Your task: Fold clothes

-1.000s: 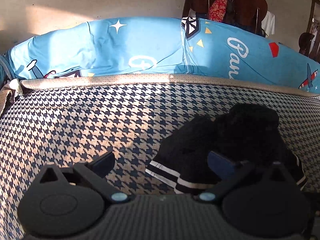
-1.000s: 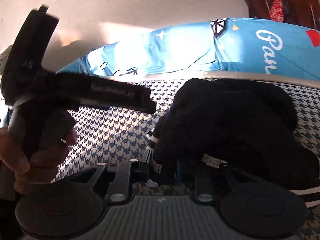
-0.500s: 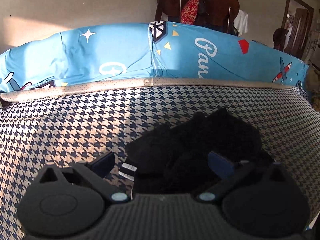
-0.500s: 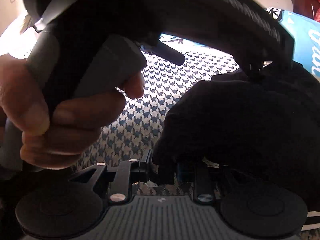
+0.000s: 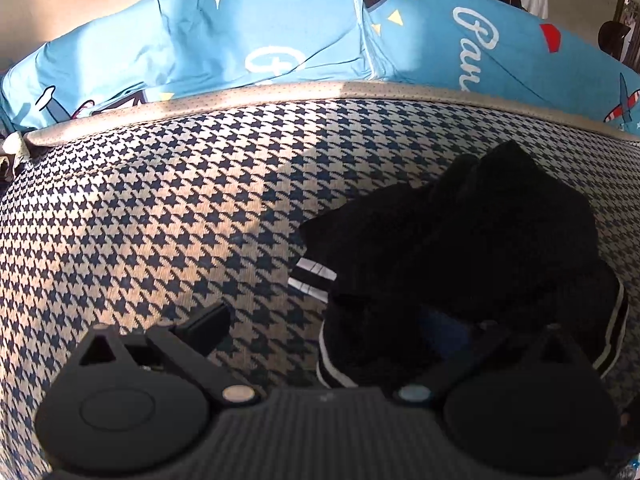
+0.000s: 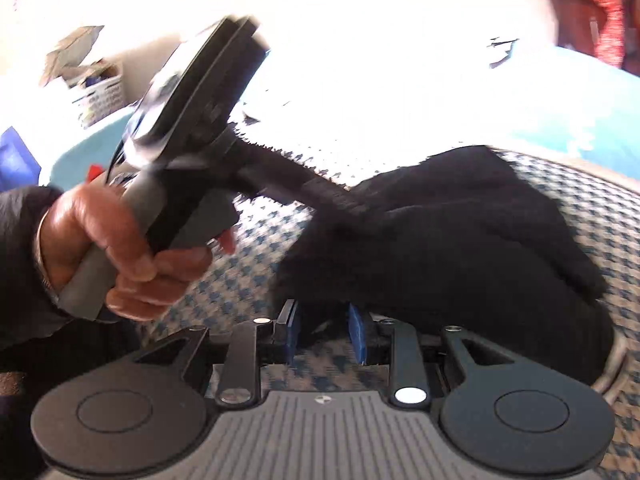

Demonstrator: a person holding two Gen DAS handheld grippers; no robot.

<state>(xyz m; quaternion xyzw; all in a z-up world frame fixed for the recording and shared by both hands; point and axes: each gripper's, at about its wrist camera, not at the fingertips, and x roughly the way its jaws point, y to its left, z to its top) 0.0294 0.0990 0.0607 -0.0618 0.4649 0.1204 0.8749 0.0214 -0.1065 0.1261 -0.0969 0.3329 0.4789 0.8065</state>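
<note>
**Garment bunched to the right, both claws spread**

The black garment (image 5: 452, 248) sits in a crumpled heap on the houndstooth cushion (image 5: 160, 208), right of centre in the left wrist view. Its white-striped hem (image 5: 312, 276) pokes out at the heap's left edge, and a second striped edge curls round the near right side.

The left gripper (image 5: 328, 328) is spread wide. Its left finger (image 5: 204, 324) hovers over bare houndstooth; its right finger is lost behind dark cloth, so I cannot say whether it touches. Nothing is pinched.

In the right wrist view the right gripper (image 6: 324, 332) has its blue pads (image 6: 358, 334) parted, and the heap's near edge hangs just ahead of the gap, maybe dipping into it. It looks released rather than gripped. The person's hand (image 6: 128, 252) on the other tool's handle crosses this view on the left; the frame is blurred and washed out.

The key relation is this: the heap lies forward and right of the left claw and directly ahead of the right one, its long axis running roughly from near-left to far-right. The right claw seems nearer to the bulk, the left to the striped hem.

There is plenty of open cushion to the left. The piped cushion edge (image 5: 280, 94) and blue printed sheet (image 5: 280, 32) bound the far side. Spreading leftward looks the safe direction.
</note>
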